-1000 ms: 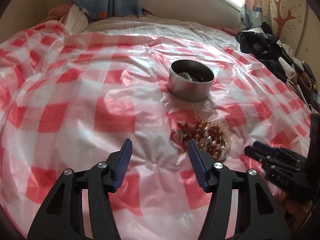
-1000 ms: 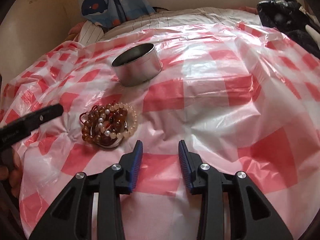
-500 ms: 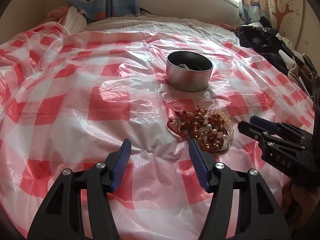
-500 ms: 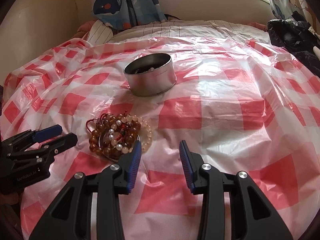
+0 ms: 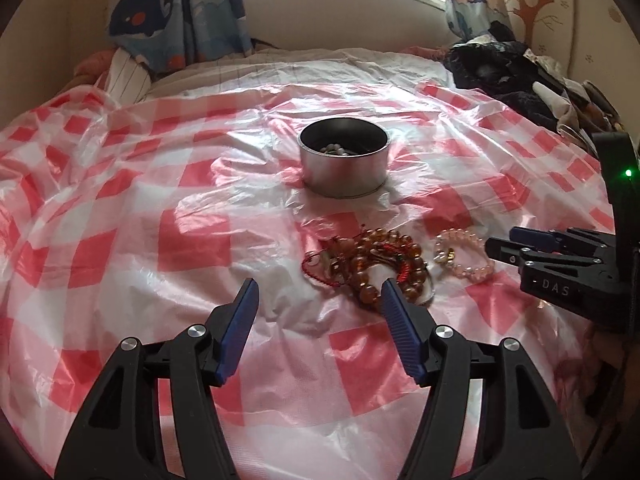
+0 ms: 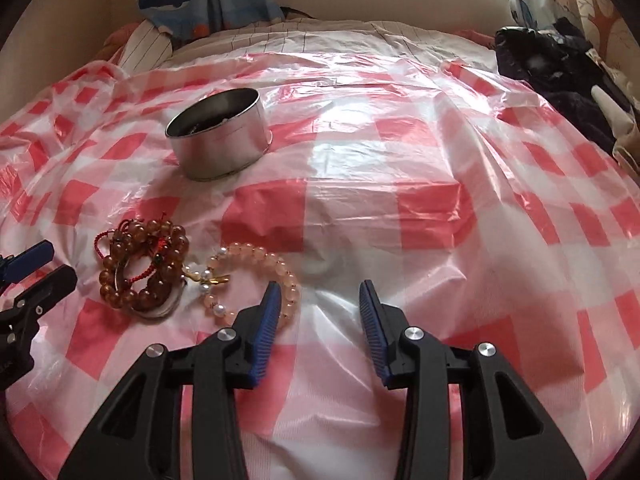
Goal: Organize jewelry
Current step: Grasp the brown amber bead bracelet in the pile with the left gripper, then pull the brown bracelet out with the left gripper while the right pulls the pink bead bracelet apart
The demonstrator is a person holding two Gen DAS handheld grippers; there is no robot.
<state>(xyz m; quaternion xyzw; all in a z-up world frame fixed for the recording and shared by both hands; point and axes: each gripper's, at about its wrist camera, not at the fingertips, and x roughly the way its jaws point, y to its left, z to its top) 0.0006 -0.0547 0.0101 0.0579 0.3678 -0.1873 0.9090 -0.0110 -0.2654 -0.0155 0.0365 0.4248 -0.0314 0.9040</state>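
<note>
A heap of amber bead bracelets with red cord lies on the red-and-white checked plastic sheet. A pale pink bead bracelet lies just right of it, apart from the heap. Behind them stands a round metal tin with pearly beads inside. My left gripper hovers near the heap's left front; its jaws are opening and hold nothing. My right gripper is open and empty, its left finger over the pink bracelet's near edge. Each gripper shows in the other's view.
The sheet covers a bed. A pile of dark clothes lies at the back right. A striped pillow and a whale-print curtain are at the back left, under a window.
The pink bracelet now lies apart, to the right of the amber heap it was tangled in. Both grippers have drawn back a little. The left jaws stand slightly wider.
</note>
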